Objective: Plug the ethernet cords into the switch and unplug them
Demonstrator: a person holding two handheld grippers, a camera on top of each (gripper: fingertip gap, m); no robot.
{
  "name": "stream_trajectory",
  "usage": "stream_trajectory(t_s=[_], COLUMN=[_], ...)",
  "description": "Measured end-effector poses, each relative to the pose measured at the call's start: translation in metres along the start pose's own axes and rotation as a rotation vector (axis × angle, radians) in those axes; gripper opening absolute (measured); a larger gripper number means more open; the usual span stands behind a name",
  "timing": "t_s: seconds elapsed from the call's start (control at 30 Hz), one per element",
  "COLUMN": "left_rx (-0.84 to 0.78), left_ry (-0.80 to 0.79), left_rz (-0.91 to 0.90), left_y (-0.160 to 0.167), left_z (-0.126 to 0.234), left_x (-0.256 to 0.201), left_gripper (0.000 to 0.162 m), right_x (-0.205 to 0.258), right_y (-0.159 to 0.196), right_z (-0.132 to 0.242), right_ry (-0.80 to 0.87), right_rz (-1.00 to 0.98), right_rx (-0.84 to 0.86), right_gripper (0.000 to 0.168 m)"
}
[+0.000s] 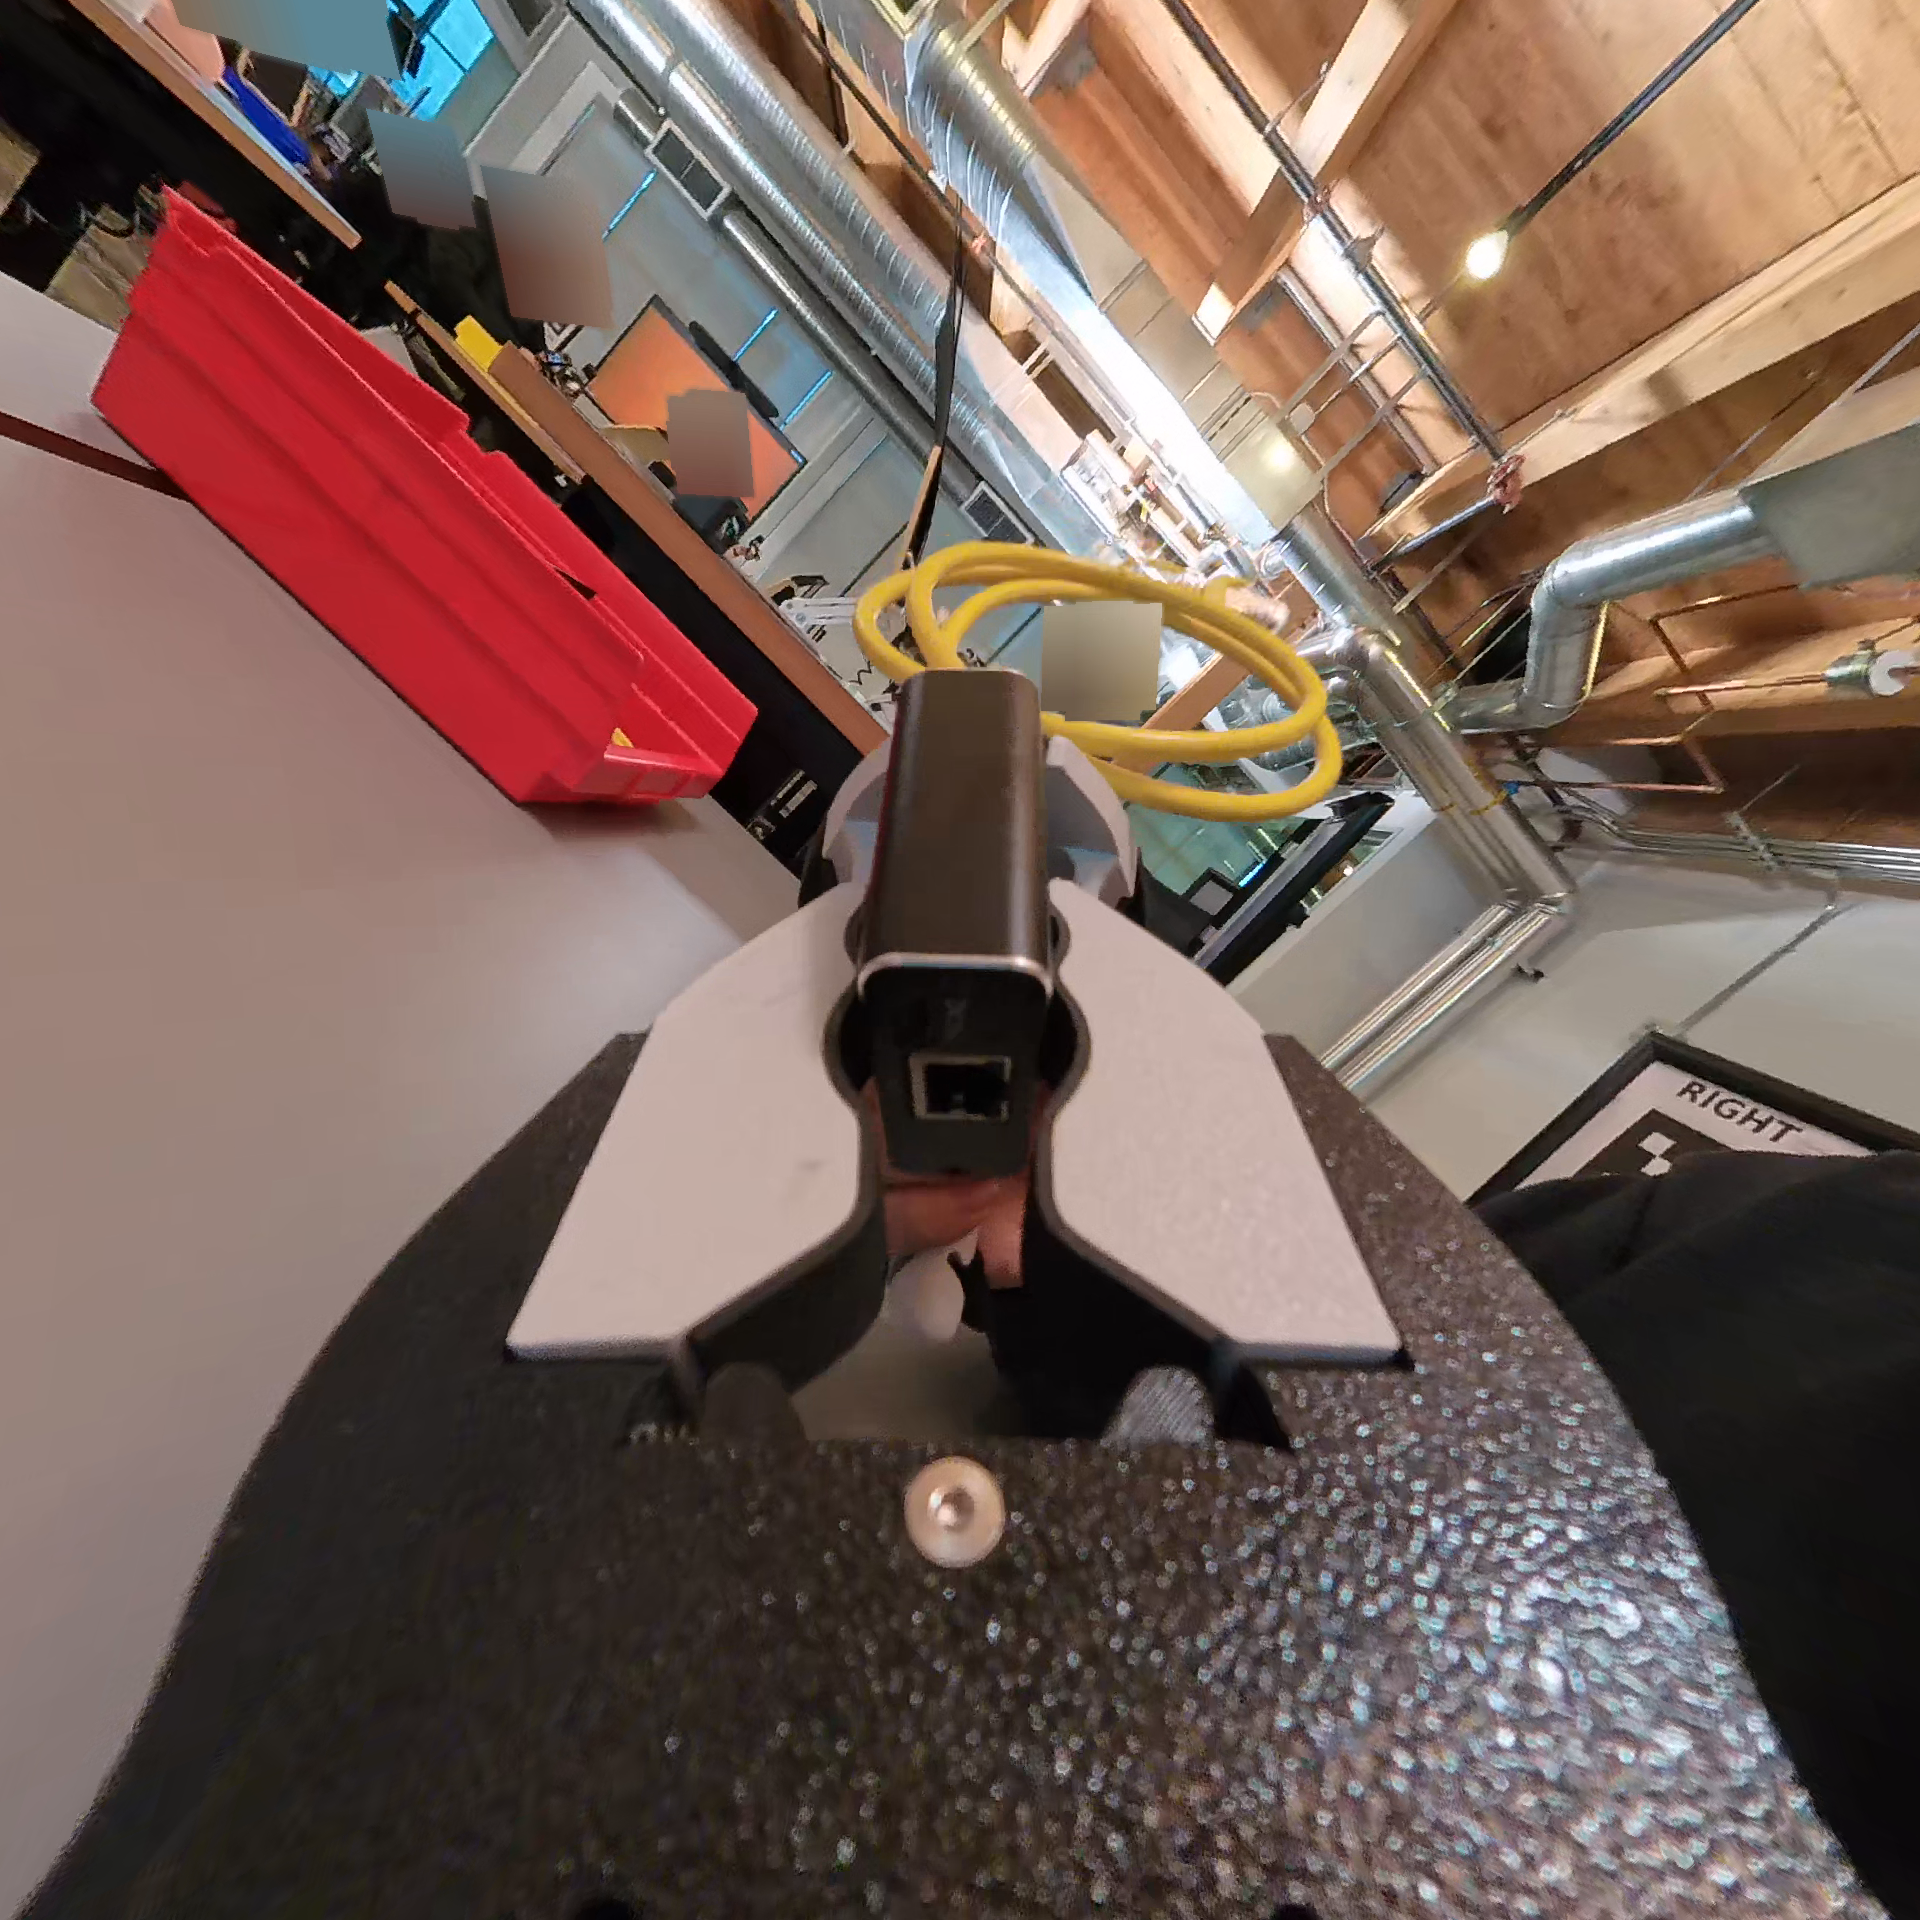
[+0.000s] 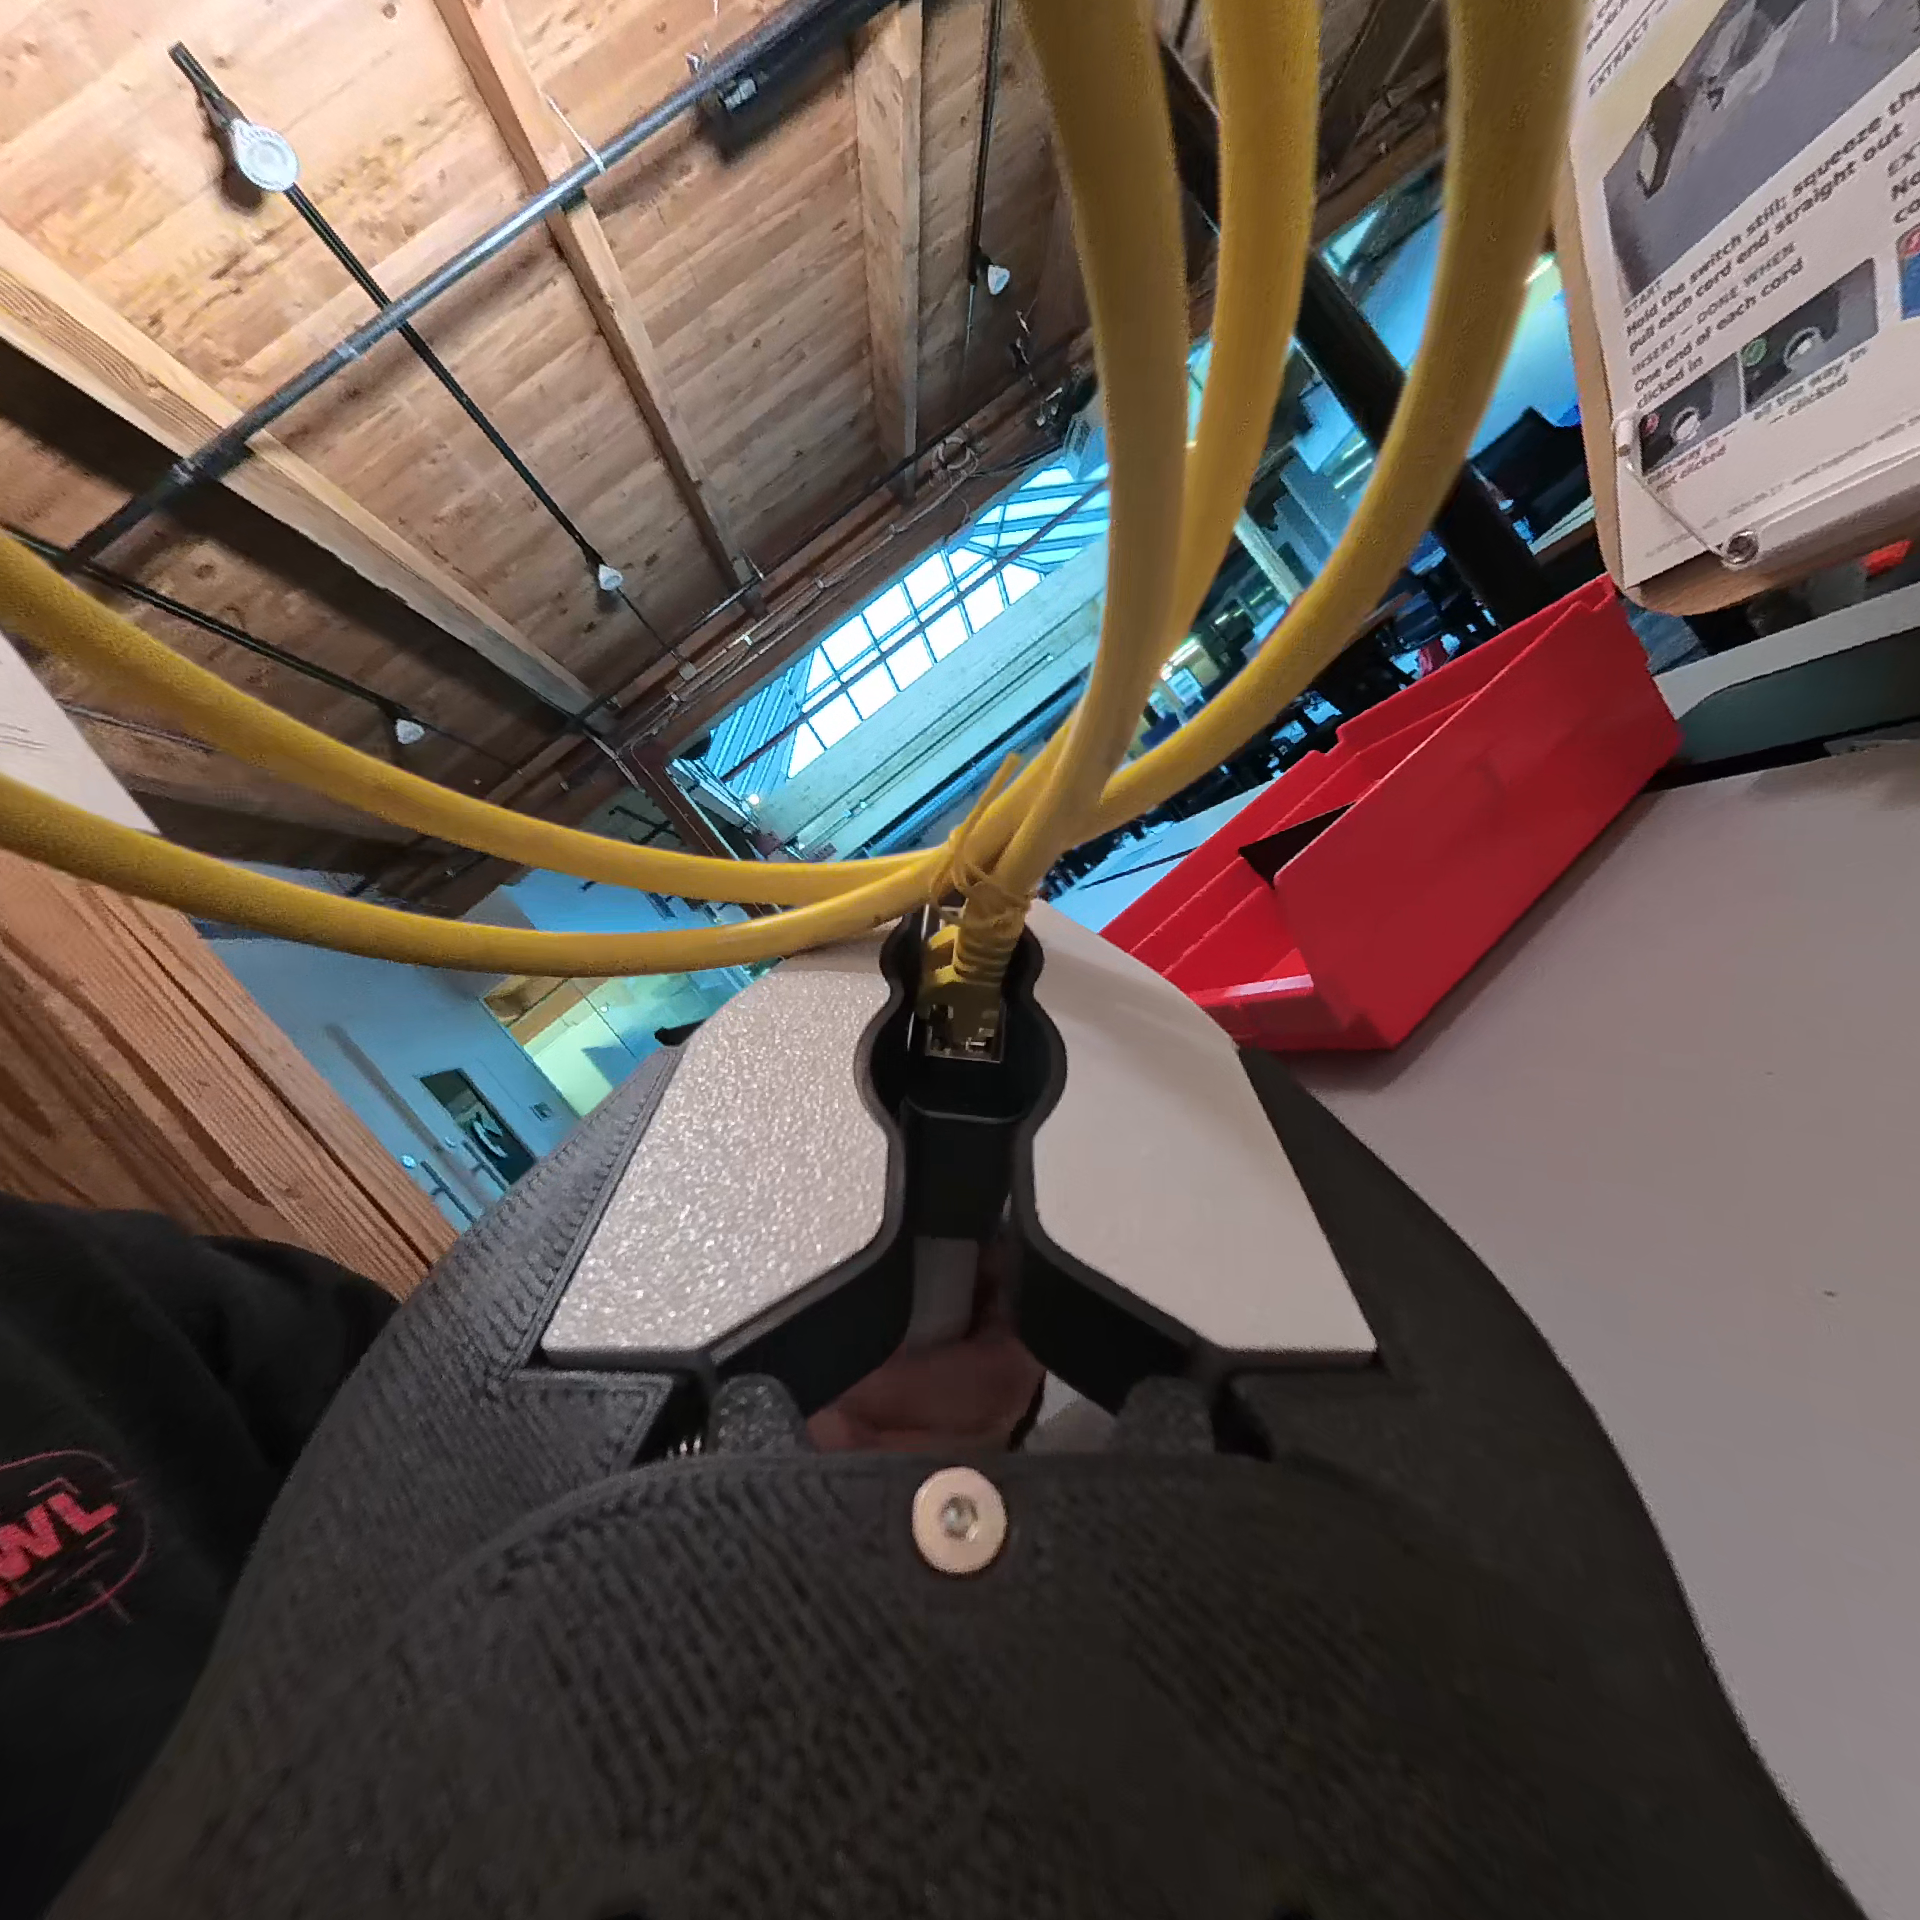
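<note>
My left gripper (image 1: 951,940) is shut on a black switch box (image 1: 951,831), held up in the air. An empty port on its near end (image 1: 958,1088) faces the camera. A yellow ethernet cord (image 1: 1195,738) loops beyond its far end, with a loose plug (image 1: 1252,605) sticking out. The right gripper's grey fingers (image 1: 1086,821) close around the box's far part. In the right wrist view my right gripper (image 2: 961,966) is shut on the same black box (image 2: 958,1153). A yellow plug (image 2: 966,987) sits in its port, and the cord loops (image 2: 623,862) are tied together just above.
A red plastic bin (image 1: 416,499) stands on the grey table (image 1: 260,935); both also show in the right wrist view, the bin (image 2: 1455,810) and the table (image 2: 1662,1195). A clipboard with a printed sheet (image 2: 1766,312) hangs at upper right. A person's black sleeve (image 1: 1714,1403) is close by. Left and right tips are no more than a few centimetres apart.
</note>
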State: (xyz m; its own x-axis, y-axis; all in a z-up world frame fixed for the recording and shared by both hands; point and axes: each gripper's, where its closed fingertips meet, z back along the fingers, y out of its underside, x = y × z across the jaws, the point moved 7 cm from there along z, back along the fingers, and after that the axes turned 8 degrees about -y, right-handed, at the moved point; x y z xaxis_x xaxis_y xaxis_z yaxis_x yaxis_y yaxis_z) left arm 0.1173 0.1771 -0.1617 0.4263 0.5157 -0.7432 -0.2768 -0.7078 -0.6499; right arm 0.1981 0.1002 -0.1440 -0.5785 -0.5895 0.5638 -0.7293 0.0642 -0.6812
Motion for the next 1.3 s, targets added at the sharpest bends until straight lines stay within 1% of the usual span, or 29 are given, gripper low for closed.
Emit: stream_trajectory(t_s=[0.1,0.2,0.3,0.37,0.53,0.73,0.83,0.97,1.07,1.17,1.27,1.3], left_rx=[0.039,0.061,0.077,0.09,0.043,0.021,0.017,0.01,0.001,-0.028,-0.05,-0.06], left_ry=[0.012,-0.003,-0.038,-0.065,-0.107,-0.123,-0.105,-0.111,-0.124,-0.159,-0.177,-0.175], left_rz=[-0.005,-0.058,-0.062,-0.062,0.043,0.12,0.202,0.254,0.237,0.18,0.147,0.143], left_y=[0.001,0.003,0.002,0.002,0.0,0.006,0.007,0.007,0.005,-0.001,-0.004,-0.005], left_z=[0.001,0.002,0.004,0.006,0.015,0.013,0.013,0.014,0.016,0.019,0.021,0.022], left_x=[0.003,0.011,0.025,0.033,0.051,0.057,0.059,0.061,0.061,0.06,0.058,0.058], left_gripper=[0.026,0.026,0.026,0.026,0.025,0.025,0.026,0.026,0.026,0.026,0.026,0.026], right_x=[-0.002,-0.009,-0.024,-0.035,-0.058,-0.063,-0.062,-0.062,-0.062,-0.061,-0.061,-0.062], right_y=[0.002,0.005,0.012,0.017,0.024,0.029,0.03,0.031,0.032,0.033,0.034,0.034], right_z=[0.001,0.002,0.006,0.006,-0.002,0.005,0.005,0.004,0.004,0.003,0.005,0.005], right_ry=[0.0,0.002,0.012,-0.018,0.0,0.061,0.066,0.063,0.064,0.063,0.092,0.099], right_rz=[0.001,0.011,0.005,-0.011,-0.026,-0.025,-0.011,-0.024,-0.028,-0.045,-0.05,-0.073], right_rx=[0.001,0.012,0.005,-0.024,0.009,-0.019,-0.021,-0.013,-0.007,-0.001,-0.029,-0.036], right_gripper=[0.015,0.015,0.016,0.015,0.017,0.019,0.024,0.033,0.033,0.032,0.032,0.027])
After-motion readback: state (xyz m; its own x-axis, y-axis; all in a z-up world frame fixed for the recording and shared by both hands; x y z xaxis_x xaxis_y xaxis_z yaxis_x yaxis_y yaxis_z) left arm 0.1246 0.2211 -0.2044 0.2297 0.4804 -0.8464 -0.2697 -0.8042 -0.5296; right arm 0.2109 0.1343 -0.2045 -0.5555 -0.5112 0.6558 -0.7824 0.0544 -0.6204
